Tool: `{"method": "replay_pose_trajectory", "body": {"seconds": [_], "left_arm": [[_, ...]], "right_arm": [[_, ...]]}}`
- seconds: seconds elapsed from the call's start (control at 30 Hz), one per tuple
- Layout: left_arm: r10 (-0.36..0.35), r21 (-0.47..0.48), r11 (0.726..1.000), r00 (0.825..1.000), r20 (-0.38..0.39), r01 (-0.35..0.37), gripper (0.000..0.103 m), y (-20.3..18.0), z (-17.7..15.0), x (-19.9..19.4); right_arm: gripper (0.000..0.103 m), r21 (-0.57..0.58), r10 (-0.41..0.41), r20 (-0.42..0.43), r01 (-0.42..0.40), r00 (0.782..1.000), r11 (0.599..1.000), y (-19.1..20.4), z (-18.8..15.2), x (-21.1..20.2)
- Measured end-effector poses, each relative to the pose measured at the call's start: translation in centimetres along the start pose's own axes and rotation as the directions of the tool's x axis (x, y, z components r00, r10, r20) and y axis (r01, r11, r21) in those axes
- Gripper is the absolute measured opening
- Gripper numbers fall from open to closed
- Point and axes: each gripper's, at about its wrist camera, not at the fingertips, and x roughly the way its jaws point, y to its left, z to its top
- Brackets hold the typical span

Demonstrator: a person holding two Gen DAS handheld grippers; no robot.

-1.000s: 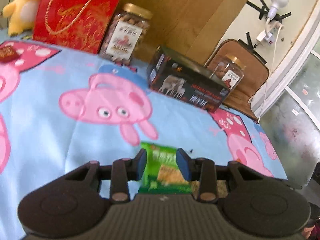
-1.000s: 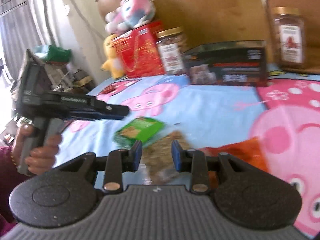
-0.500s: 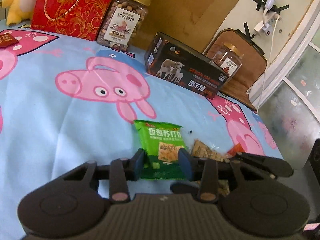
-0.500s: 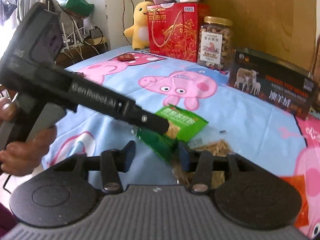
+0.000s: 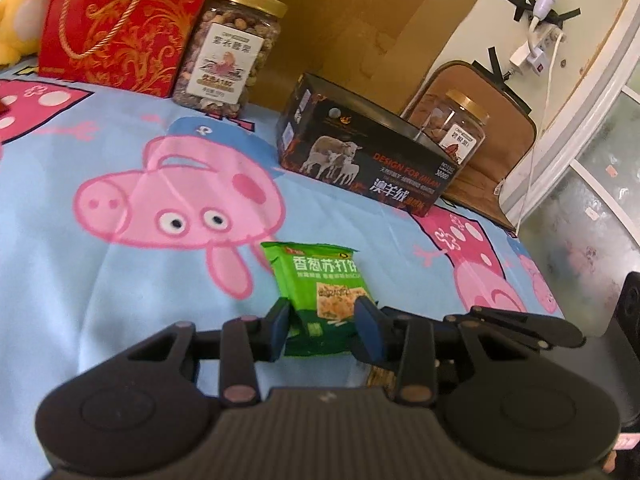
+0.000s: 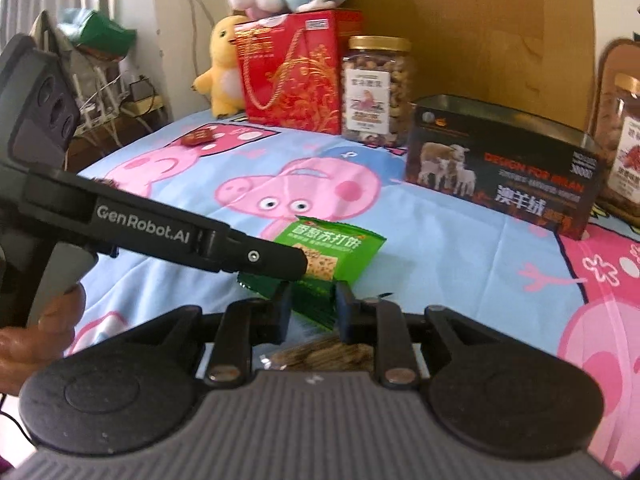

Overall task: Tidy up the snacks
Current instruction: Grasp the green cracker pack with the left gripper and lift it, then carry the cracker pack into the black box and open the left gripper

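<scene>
Green cracker packet point(image 5: 320, 292) pinched between both claws.

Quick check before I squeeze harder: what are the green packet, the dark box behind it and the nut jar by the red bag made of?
Green packet: looks like thin glossy plastic film, with a crimped top seam and creases.
Dark box: probably metal tin; its open rim shines silver, its sides are printed.
Nut jar: clear rigid plastic by its look, though glass isn't ruled out; the nuts show through, under a gold lid.

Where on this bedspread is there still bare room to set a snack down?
The wide stretch of bedspread between the green cracker packet and the red gift box is bare. It is crowded along the back: nut jar, black box.
</scene>
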Motion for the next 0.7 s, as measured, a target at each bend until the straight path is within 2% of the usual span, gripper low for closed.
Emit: {"method": "replay_pose_trajectory", "body": {"seconds": [0.2, 0.23, 0.3, 0.37, 0.43, 0.5, 0.7], "left_arm": [[0.012, 0.012, 1.000, 1.000, -0.007, -0.012, 0.035, 0.0, 0.5, 0.6], [0.009, 0.008, 1.000, 1.000, -0.009, -0.009, 0.037, 0.2, 0.5, 0.6], [0.000, -0.002, 1.000, 1.000, -0.015, 0.000, 0.039, 0.4, 0.6, 0.8], [-0.013, -0.009, 1.000, 1.000, -0.018, 0.013, 0.037, 0.5, 0.6, 1.1], [0.006, 0.012, 1.000, 1.000, -0.014, -0.006, 0.037, 0.2, 0.8, 1.2], [0.014, 0.014, 1.000, 1.000, -0.004, -0.014, 0.037, 0.0, 1.2, 1.0], [-0.032, 0.014, 0.999, 0.998, 0.058, 0.032, 0.037, -0.4, 4.2, 0.0]], "right_arm": [[0.032, 0.017, -0.004, -0.010, 0.005, 1.000, 1.000, -1.1, 0.1, 0.3], [0.033, 0.013, -0.002, -0.010, 0.002, 1.000, 1.000, -1.1, 0.2, 0.3], [0.040, 0.003, 0.005, -0.015, -0.005, 1.000, 1.000, -1.2, 0.3, 0.5], [0.042, 0.000, 0.027, -0.035, -0.027, 0.999, 1.000, -1.3, 0.4, 1.0], [0.040, 0.002, 0.030, -0.042, -0.029, 0.999, 1.000, -1.1, 0.5, 1.4], [0.033, -0.016, 0.015, -0.040, -0.016, 0.999, 1.000, -0.8, 0.8, 1.5], [0.031, -0.022, -0.001, 0.041, 0.002, 0.999, 1.000, -1.4, 2.6, 0.6]]}}
